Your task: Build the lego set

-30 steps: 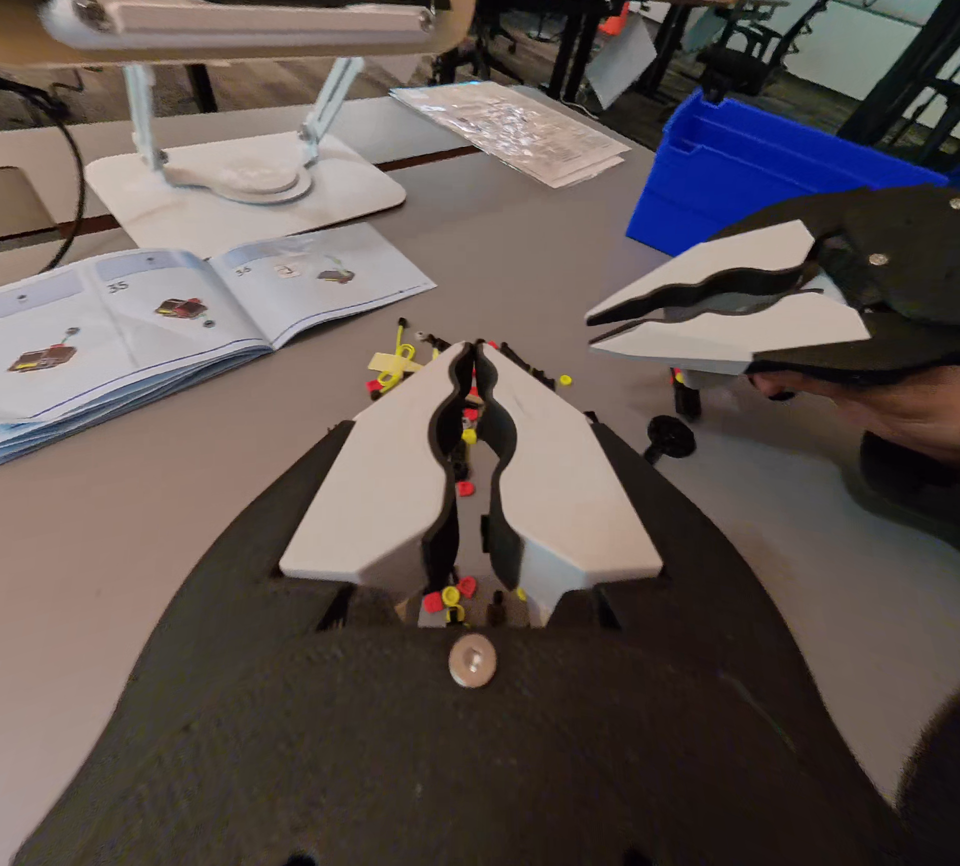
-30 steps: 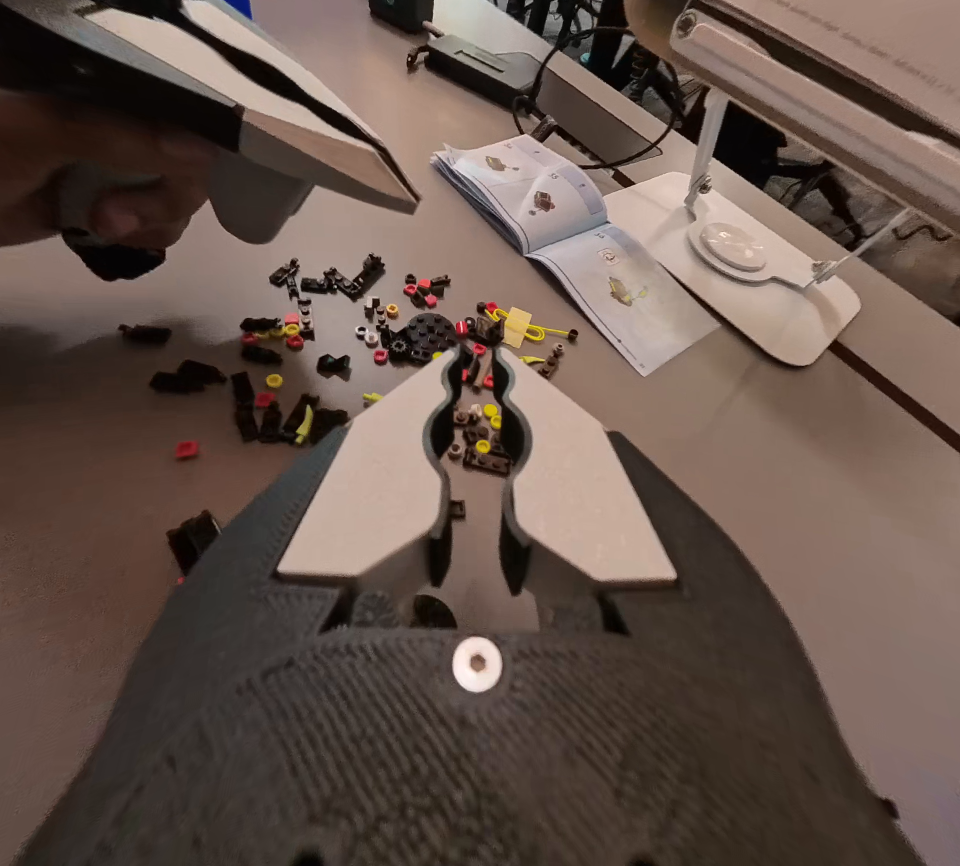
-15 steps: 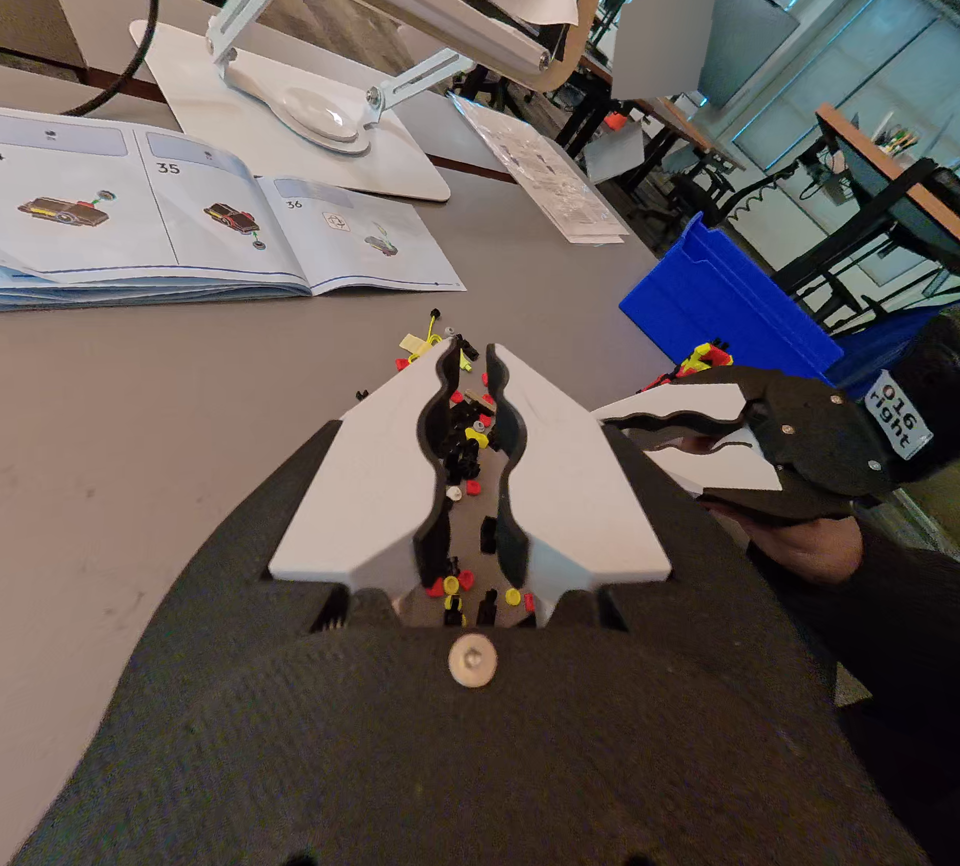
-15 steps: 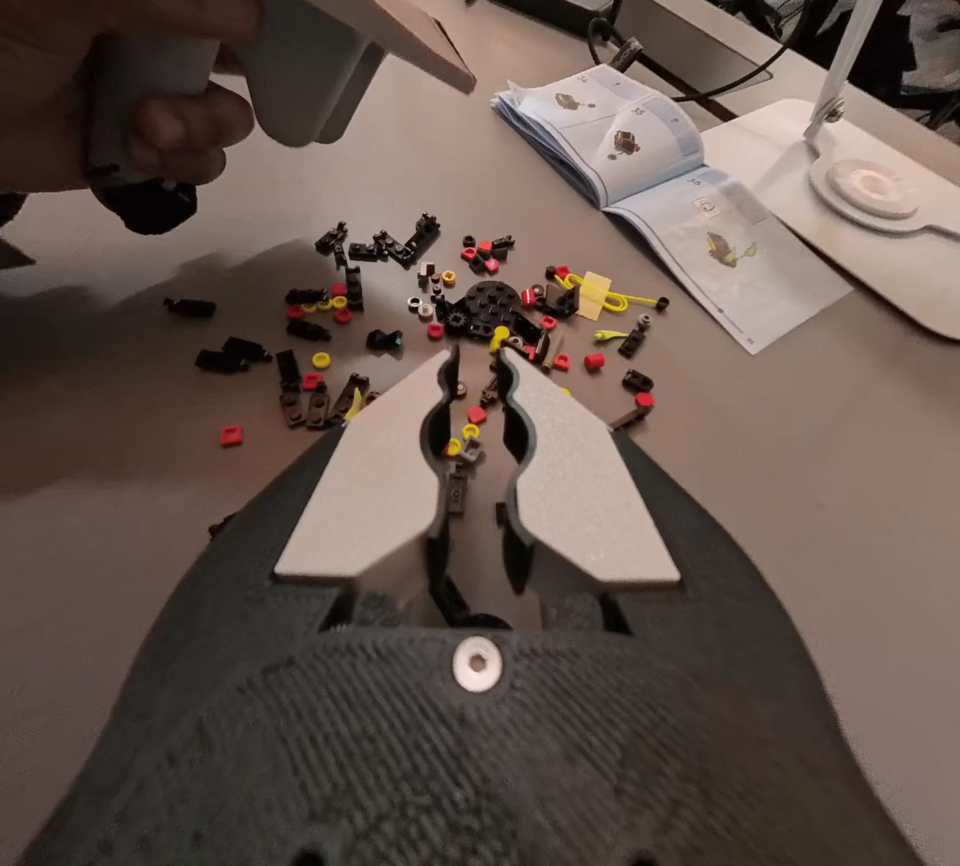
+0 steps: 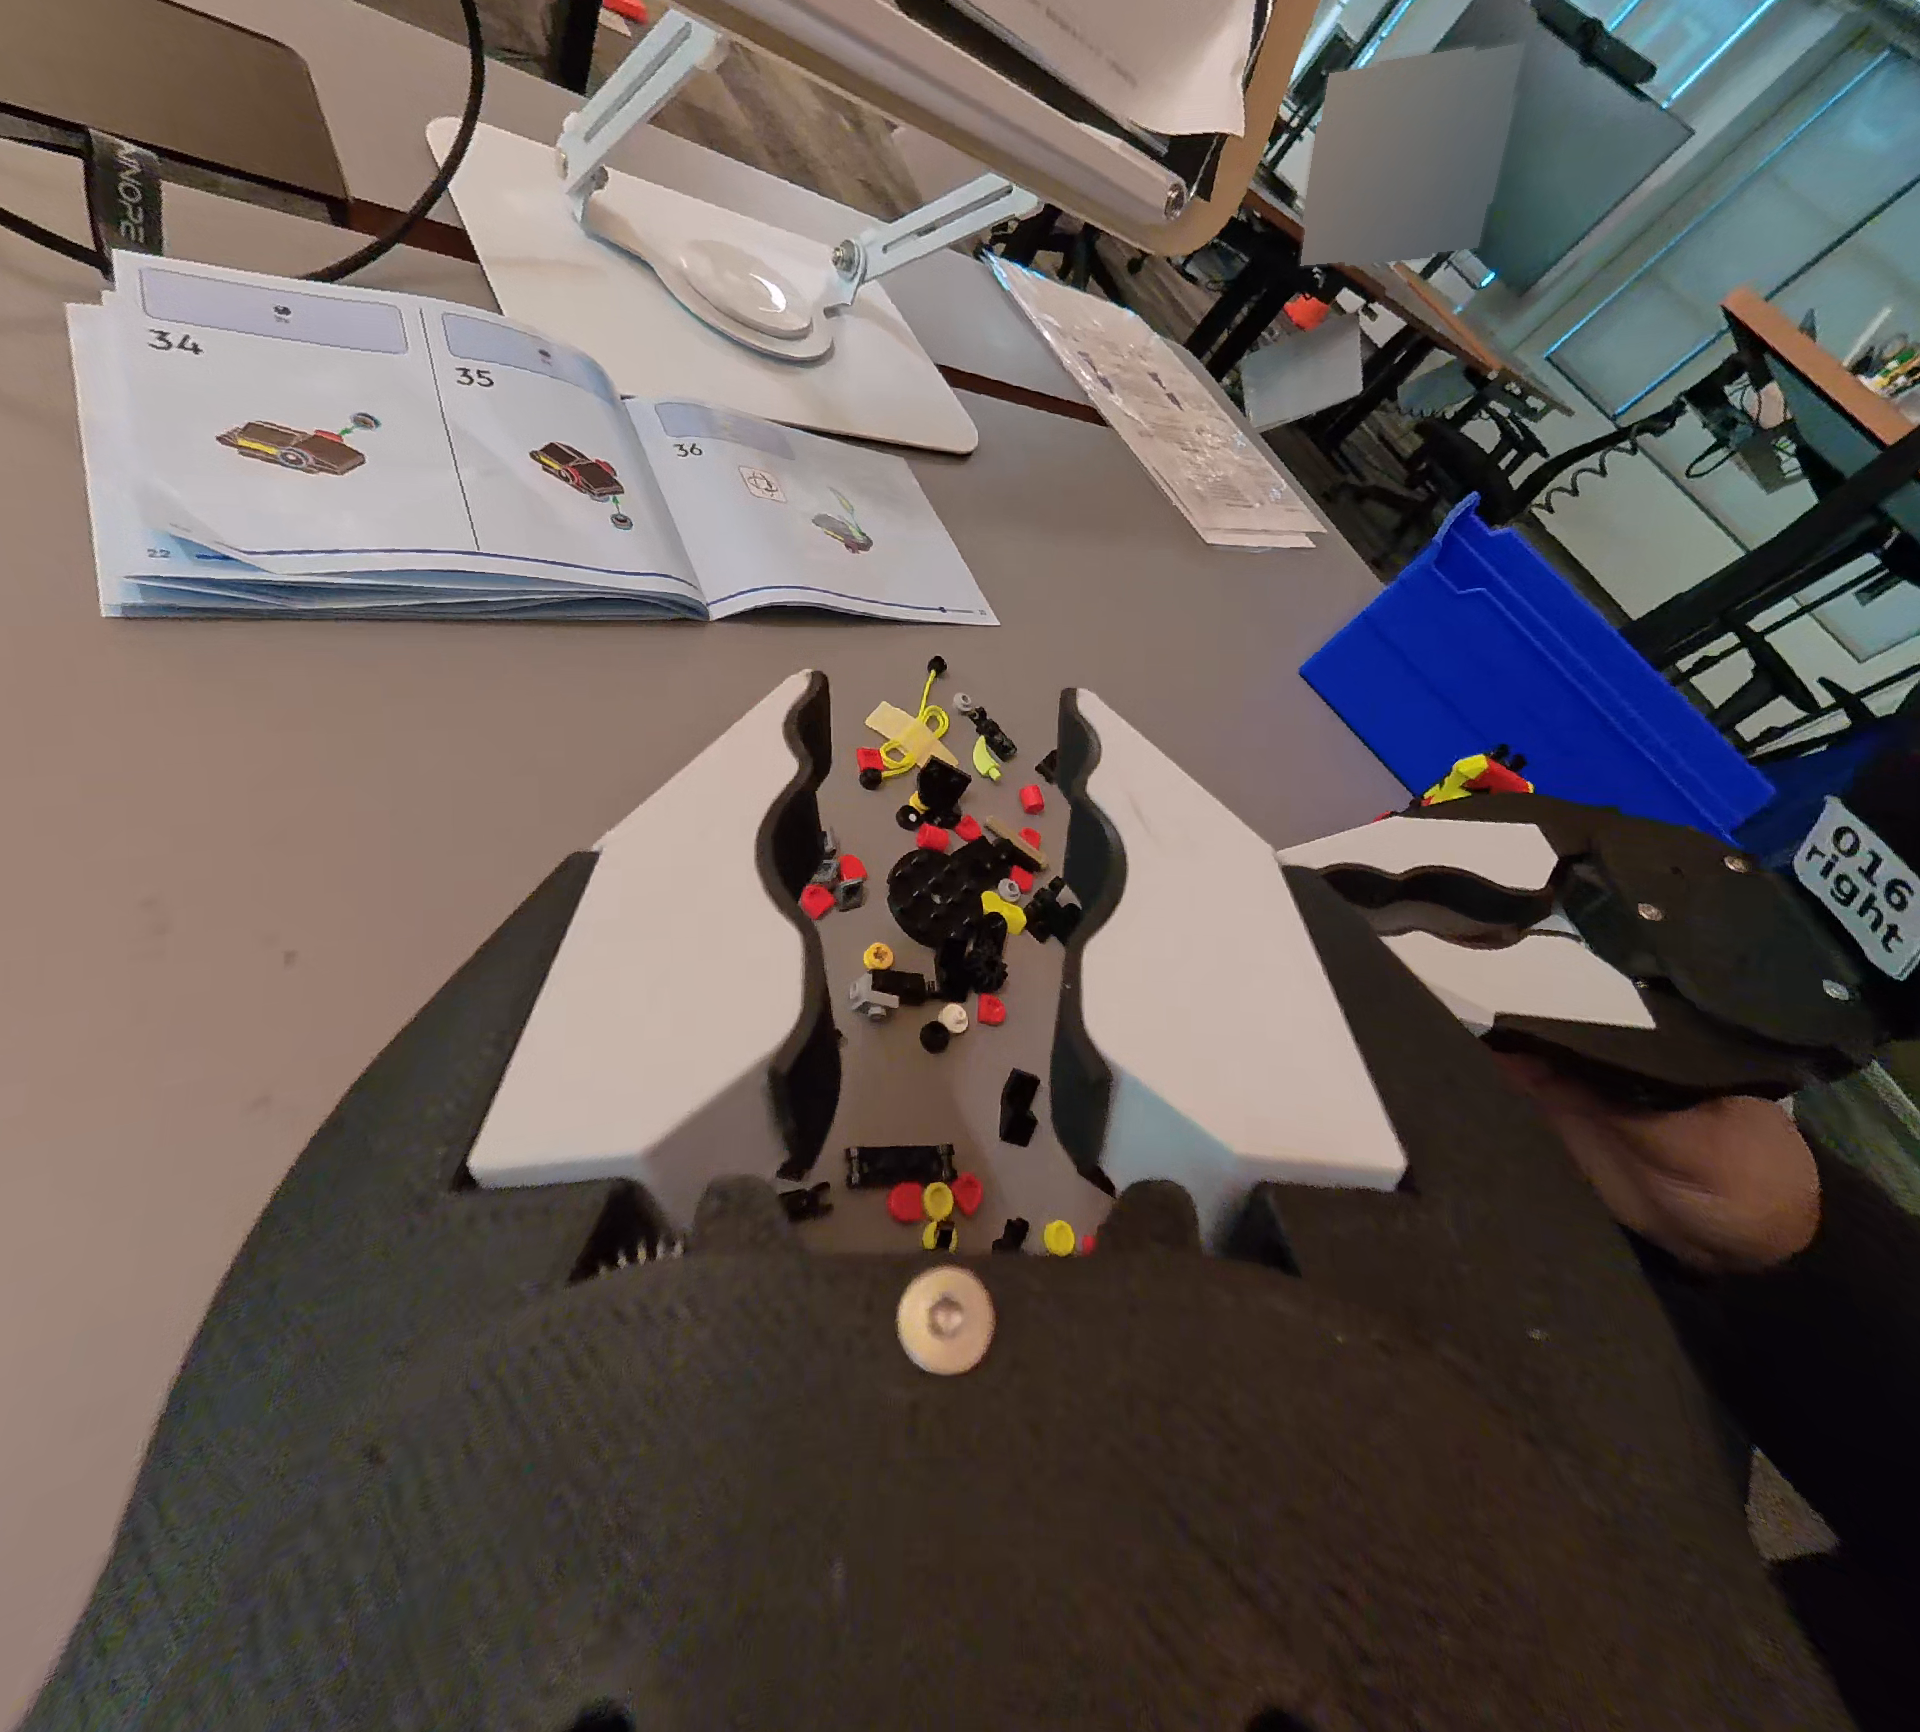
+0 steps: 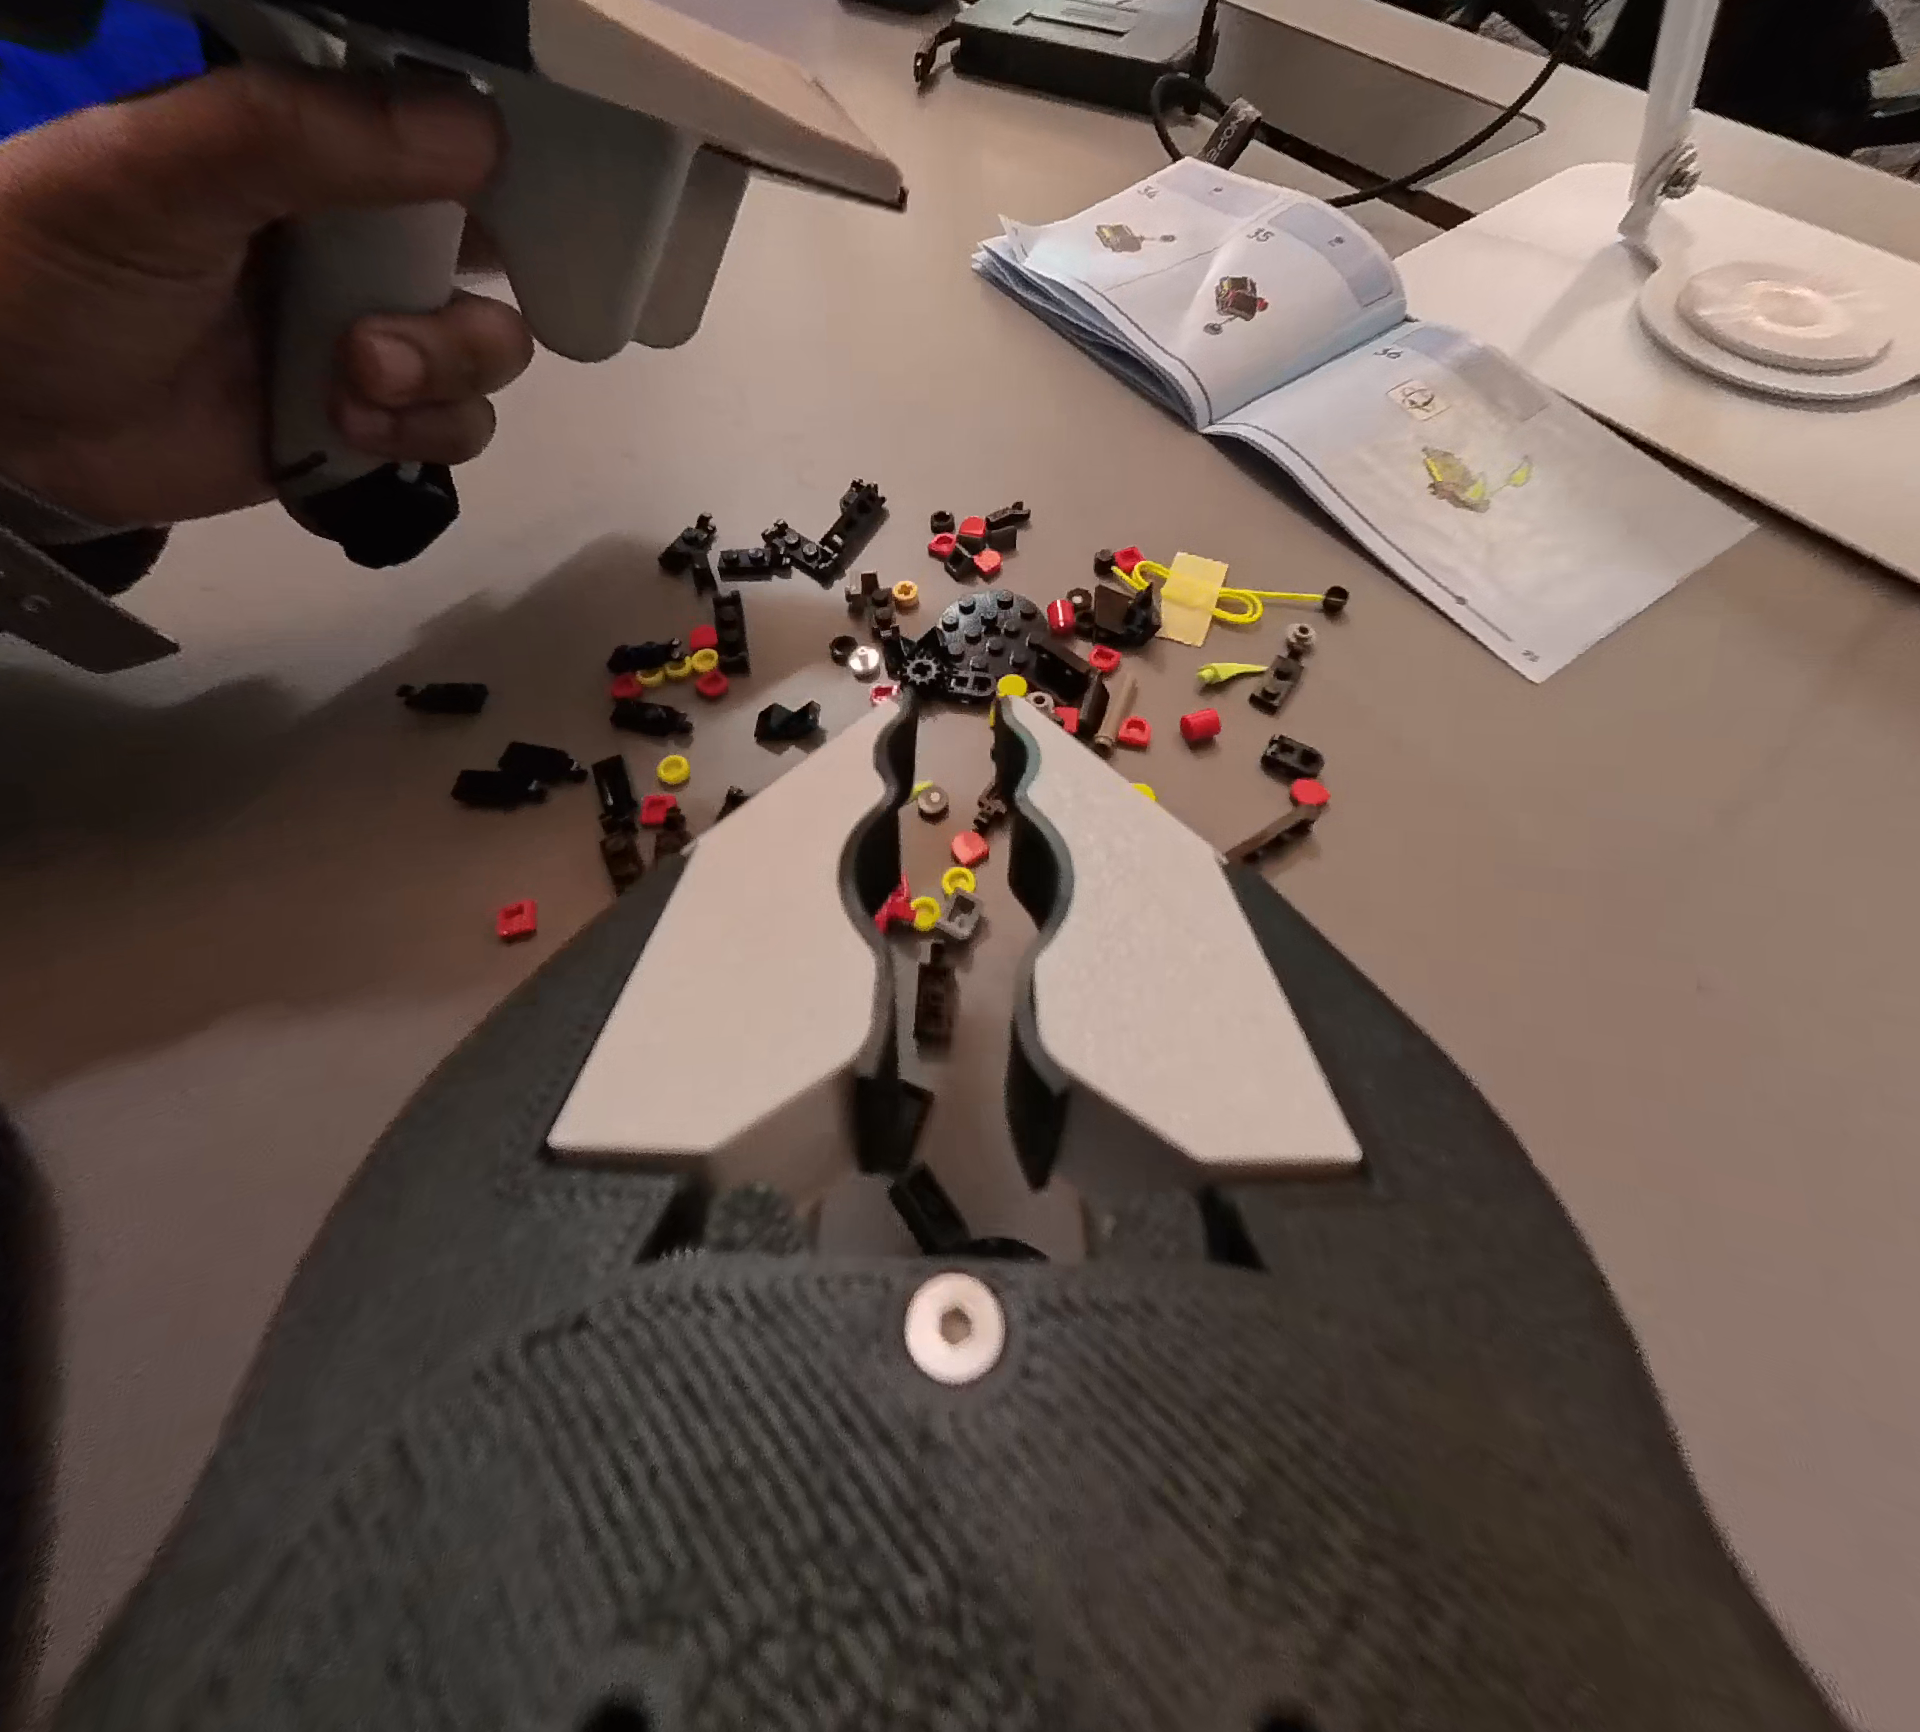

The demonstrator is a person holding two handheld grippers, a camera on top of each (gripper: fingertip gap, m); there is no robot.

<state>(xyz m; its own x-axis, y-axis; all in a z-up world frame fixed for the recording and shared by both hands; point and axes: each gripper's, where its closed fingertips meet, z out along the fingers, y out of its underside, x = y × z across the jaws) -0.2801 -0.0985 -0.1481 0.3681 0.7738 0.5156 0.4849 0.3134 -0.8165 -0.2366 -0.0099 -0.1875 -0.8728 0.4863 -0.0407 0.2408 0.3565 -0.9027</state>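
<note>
Two tools fill the lower half of our views. In the left wrist view our left tool is spread wide, nothing between its white fingers, and through the gap at centre frame we see the loose lego pieces lying on the grey tabletop: small black, red and yellow parts around a round black plate. At the right edge of that frame our right tool lies sideways, its jaws only slightly parted, and we cannot tell whether it grips anything.

In the right wrist view the right tool shows a narrow gap between its fingers and holds no piece; the lego pieces scatter across the centre of the frame, just past its tips. A yellow string part lies right of centre. At upper left a hand holds the left tool above the tabletop.

Farther off, an open instruction booklet lies at the left of the left wrist view, and beyond it a white stand base. A blue bin sits at the right, with a clear plastic bag above it toward the upper right.
</note>
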